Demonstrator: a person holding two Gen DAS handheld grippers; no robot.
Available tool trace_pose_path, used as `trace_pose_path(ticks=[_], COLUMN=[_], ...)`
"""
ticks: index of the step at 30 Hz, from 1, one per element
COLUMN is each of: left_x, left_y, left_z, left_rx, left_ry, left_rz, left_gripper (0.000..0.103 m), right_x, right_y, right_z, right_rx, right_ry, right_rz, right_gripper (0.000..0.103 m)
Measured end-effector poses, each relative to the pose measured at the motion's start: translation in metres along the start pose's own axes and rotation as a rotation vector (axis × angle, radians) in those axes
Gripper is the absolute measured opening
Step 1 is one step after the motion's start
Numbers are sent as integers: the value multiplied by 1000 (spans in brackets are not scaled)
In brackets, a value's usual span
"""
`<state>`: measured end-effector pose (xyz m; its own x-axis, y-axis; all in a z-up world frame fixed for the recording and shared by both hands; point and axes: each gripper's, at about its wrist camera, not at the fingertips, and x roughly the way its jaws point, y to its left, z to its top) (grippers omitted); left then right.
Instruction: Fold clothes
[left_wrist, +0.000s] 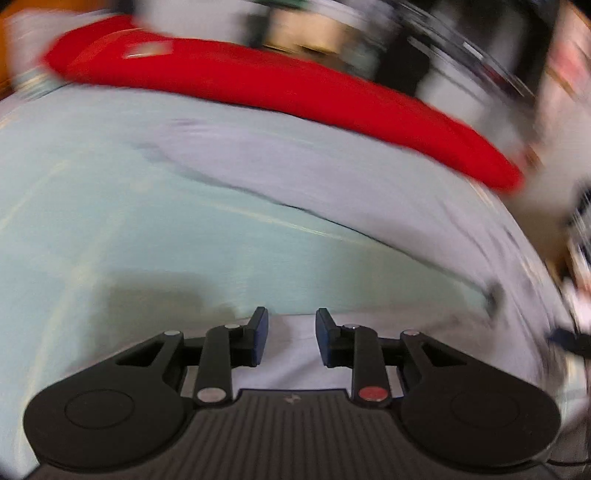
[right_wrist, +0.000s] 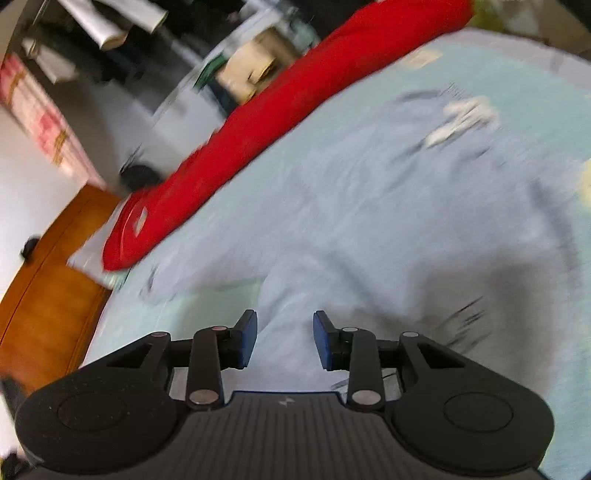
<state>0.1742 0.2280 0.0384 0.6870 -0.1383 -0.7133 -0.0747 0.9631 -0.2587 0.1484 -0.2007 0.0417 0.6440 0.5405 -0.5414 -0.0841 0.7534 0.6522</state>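
A pale lilac-grey garment (left_wrist: 332, 173) lies spread on a light mint sheet (left_wrist: 110, 221); both views are motion-blurred. In the left wrist view my left gripper (left_wrist: 291, 325) is open and empty, with a bit of the garment's cloth below the gap. In the right wrist view the same garment (right_wrist: 369, 221) fills the middle, with a white print (right_wrist: 461, 118) at its far part. My right gripper (right_wrist: 284, 325) is open and empty over the garment's near edge.
A red folded garment (left_wrist: 295, 88) lies along the far edge of the bed, also in the right wrist view (right_wrist: 258, 110). An orange-brown wooden floor or board (right_wrist: 48, 280) is at the left. Boxes and clutter (right_wrist: 255, 70) stand beyond the bed.
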Motion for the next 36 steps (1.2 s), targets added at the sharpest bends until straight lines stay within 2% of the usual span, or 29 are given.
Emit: trace_pose_path(ticks=[6,7,10,13,15,16,18,19,21,24,25,28,30,31,33,35,36], left_x=[62,70,90,106,119,126,133,132,126,110,107,109,106,102,98,101,107], left_y=[-75,-85,-103,-118,-123,-124,-122,-121,-113,-84,-76,-47,-40,-43,-61,-87,-105], left_z=[12,12,15,17,23,24,21,19,22,40,44,49,51,52,55,56,56], left_rx=[472,535,651,730,723,712,714,722,670,503,469,367,336,341,371,418,462], left_ry=[97,101,132,154,200,234,276,271,239,173,158,164,159,144,129,131,141], left_rz=[-124,-147,-223,-296,-340,-360,-398,-400,-393,-365,-331,-230,-228,-255,-351,-441,-478], left_gripper=[30,34,43,44,43,40,20,5,2,1,0,0,0,1,11,36,38], right_x=[24,26,23,25,27,28,29,29,29,25,24,25,27,29,32,35,36], right_y=[8,6,4,9,11,13,16,17,19,19,19,18,17,17,18,21,22], right_z=[-16,-18,-27,-30,-33,-34,-36,-36,-36,-35,-35,-34,-33,-32,-31,-30,-30], right_rx=[-25,-18,-9,-7,-10,-12,-13,-16,-22,-22,-19,-20,-24,-26,-34,-45,-47], right_ry=[59,59,49,37,34,33,30,29,27,20,17,20,28,31,37,42,43], right_rz=[-14,-18,-29,-31,-41,-48,-59,-63,-73,-83,-83,-85,-89,-89,-79,-71,-66], right_gripper=[43,43,46,47,49,49,49,49,50,50,50,50,51,51,51,52,52])
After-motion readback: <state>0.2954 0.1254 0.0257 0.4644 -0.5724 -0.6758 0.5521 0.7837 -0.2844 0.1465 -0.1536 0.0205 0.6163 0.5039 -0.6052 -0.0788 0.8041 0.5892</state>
